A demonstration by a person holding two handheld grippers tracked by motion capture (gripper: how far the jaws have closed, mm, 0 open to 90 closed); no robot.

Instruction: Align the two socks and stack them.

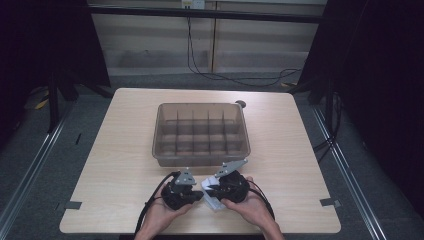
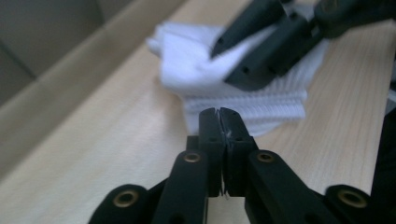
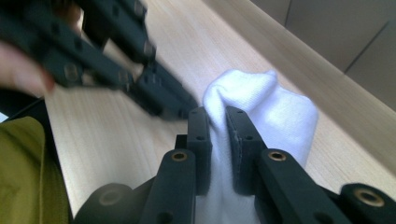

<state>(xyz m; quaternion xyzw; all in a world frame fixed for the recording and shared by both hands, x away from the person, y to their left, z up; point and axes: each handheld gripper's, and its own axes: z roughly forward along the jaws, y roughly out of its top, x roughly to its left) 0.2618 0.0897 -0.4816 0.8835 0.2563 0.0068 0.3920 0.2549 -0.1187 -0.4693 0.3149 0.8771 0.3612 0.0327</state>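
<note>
A white sock [image 1: 214, 203] lies folded on the wooden table [image 1: 125, 150] near its front edge, between my two grippers. My right gripper [image 3: 217, 112] is shut on a bunched fold of the sock [image 3: 280, 112], and white fabric fills the space between its jaws. My left gripper [image 2: 219, 112] has its jaws pressed together, with the tips at the near edge of the sock [image 2: 187, 65]. Whether it pinches any fabric I cannot tell. In the high view the left gripper [image 1: 199, 196] and right gripper [image 1: 207, 189] point at each other, tips almost meeting.
A brownish translucent bin [image 1: 200, 159] divided into several compartments stands at the table's middle, just beyond the grippers. Black cables trail from both grippers toward the front edge. An olive sleeve [image 3: 23, 172] shows at the lower left of the right gripper view.
</note>
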